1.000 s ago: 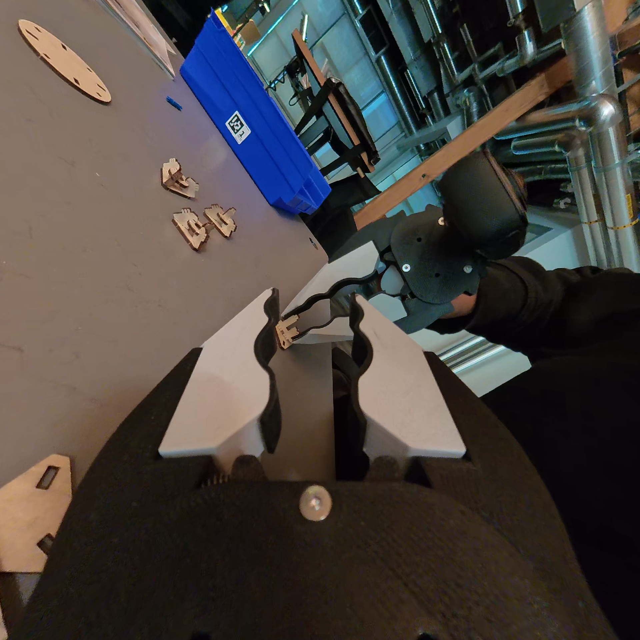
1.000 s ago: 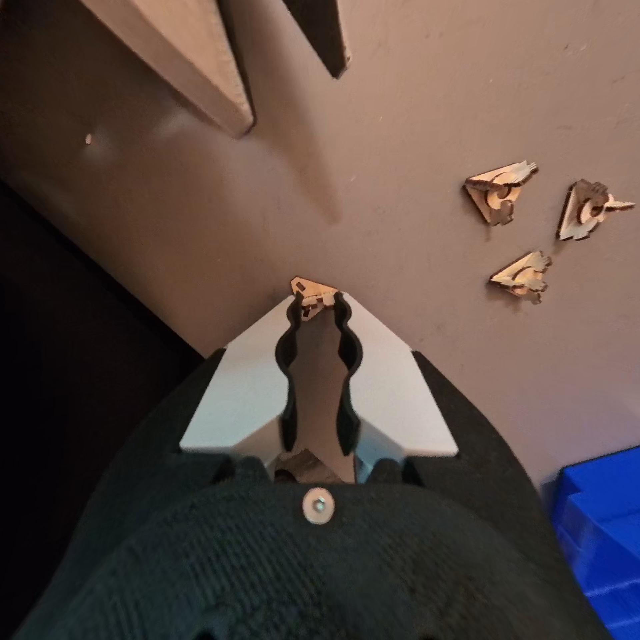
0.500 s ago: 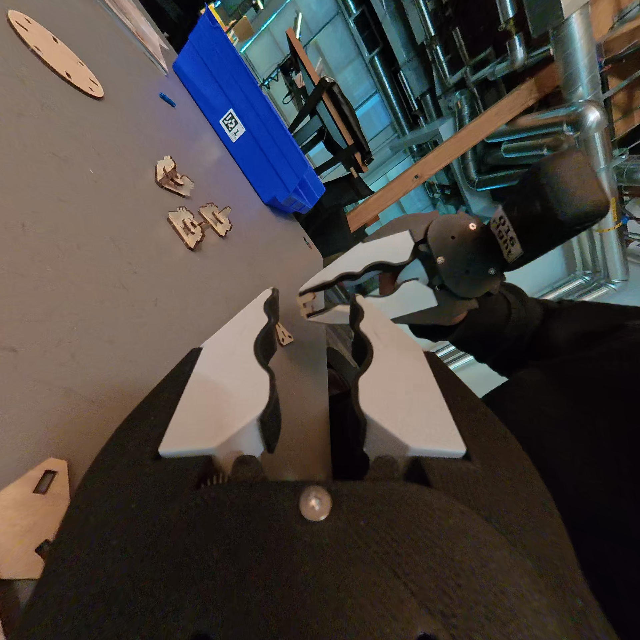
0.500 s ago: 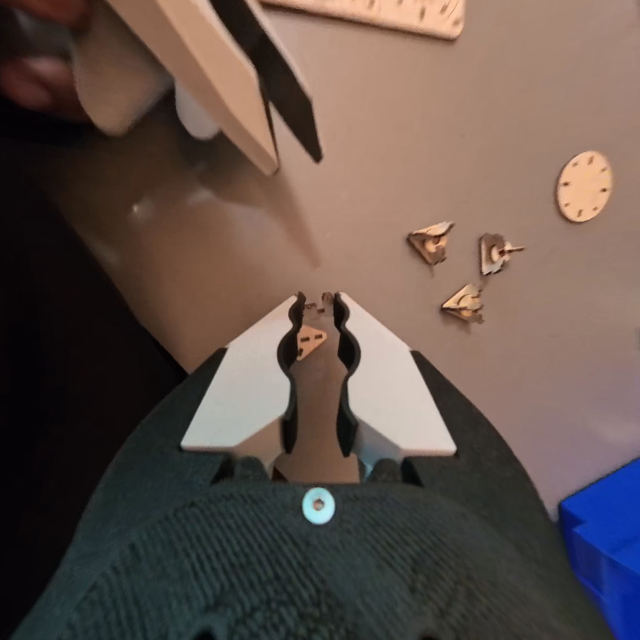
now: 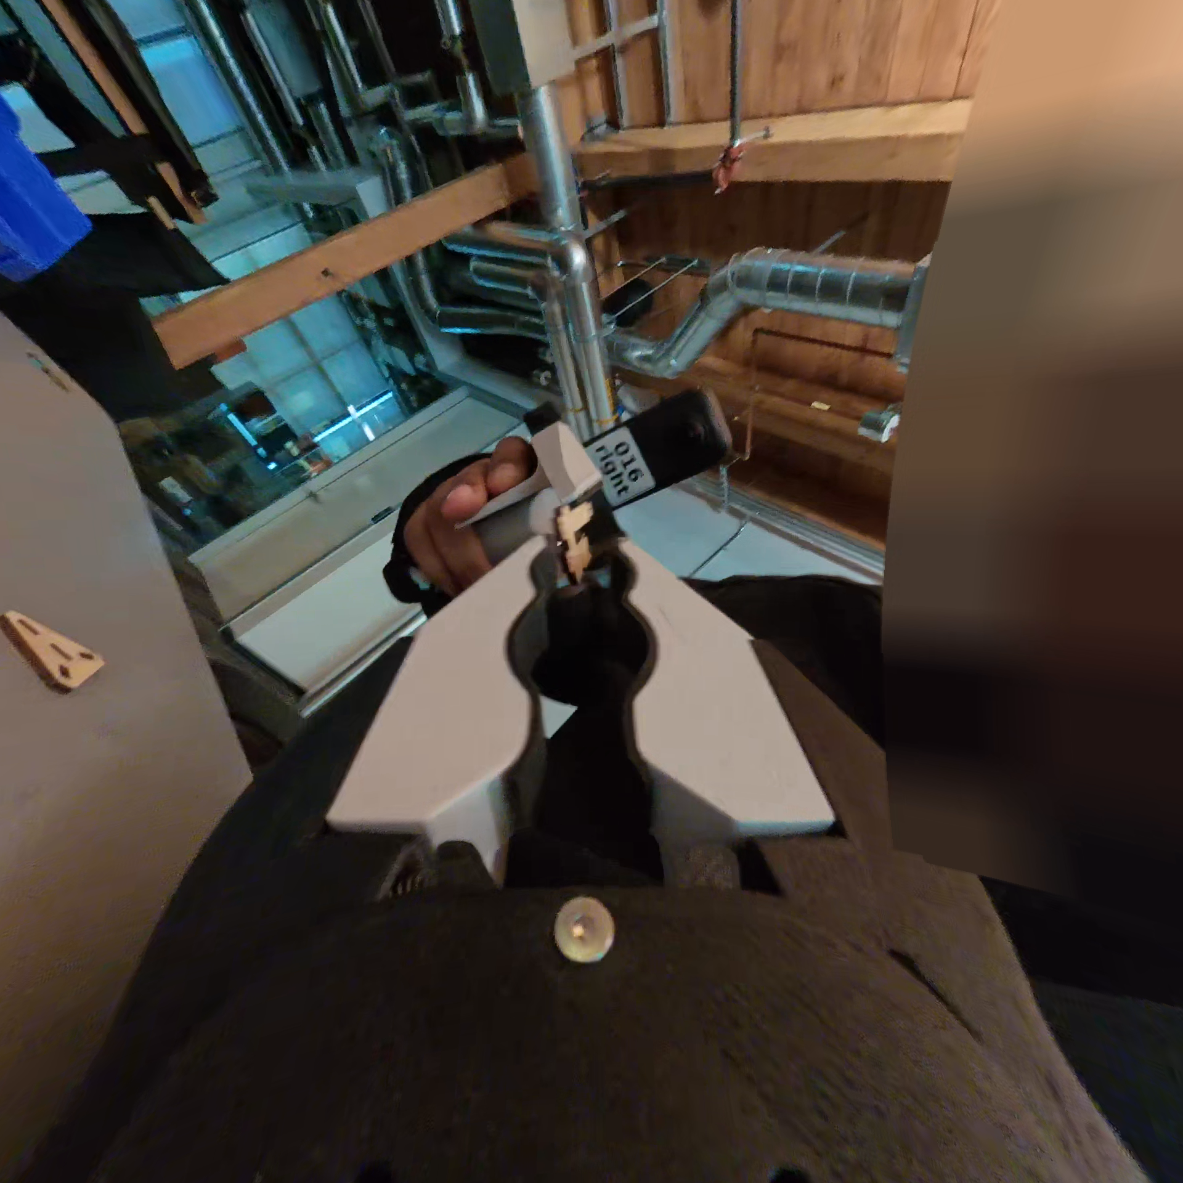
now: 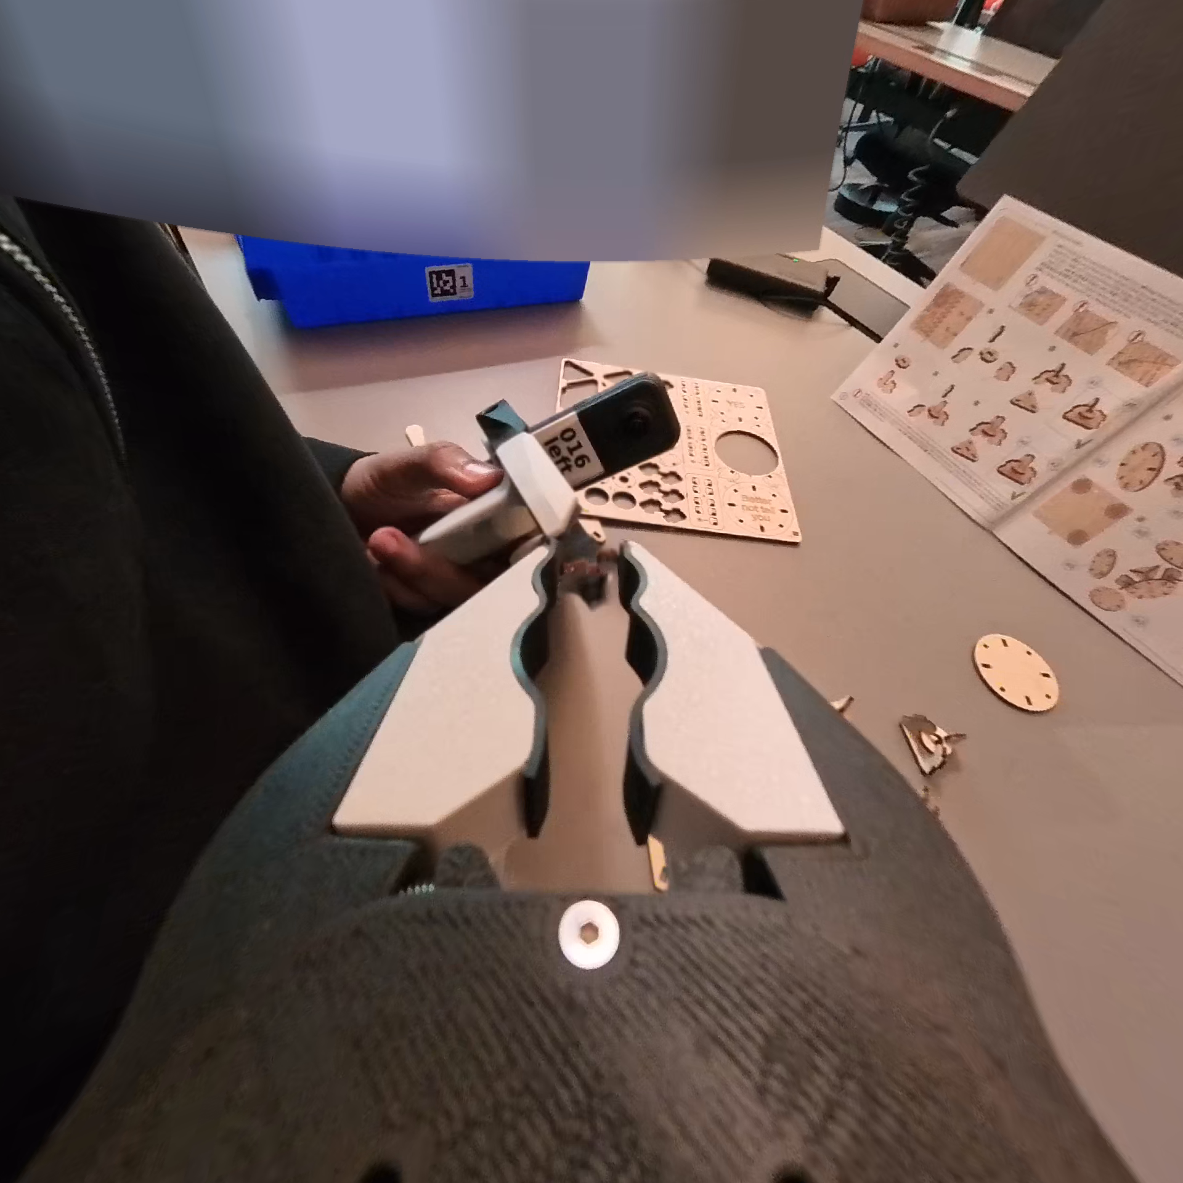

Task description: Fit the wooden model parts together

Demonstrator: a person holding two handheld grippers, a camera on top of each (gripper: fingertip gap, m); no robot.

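Now the two grippers meet in the air, above the near edge of the grey surface point(image 6: 896, 576), and they point at each other. The left gripper point(image 5: 579, 563) has its jaws narrow, and a small wooden piece point(image 5: 573, 538) with notched edges stands between its fingertips; the piece rises a little beyond the tips. The right gripper point(image 6: 579, 570) has also its jaws narrow, and something small and dark sits between its tips, but this part is blurred and I cannot tell if the pads press on it or what it is. In each view the other gripper shows close behind the tips, with a hand point(image 6: 416, 512) around its white handle and a black camera on top.

On the surface, behind the grippers, lies a flat wooden sheet point(image 6: 736, 467) with many cut-out holes. To the right of it lies an open instruction leaflet point(image 6: 1056, 416) with drawings. Nearer, on the right side, lies a round wooden disc point(image 6: 1014, 672) with short slots, and just beside the gripper body lies a small assembled wooden part point(image 6: 928, 742). A blue bin point(image 6: 384, 294) stands at the far side. A triangular wooden plate point(image 5: 54, 653) lies near the surface edge in the left view.
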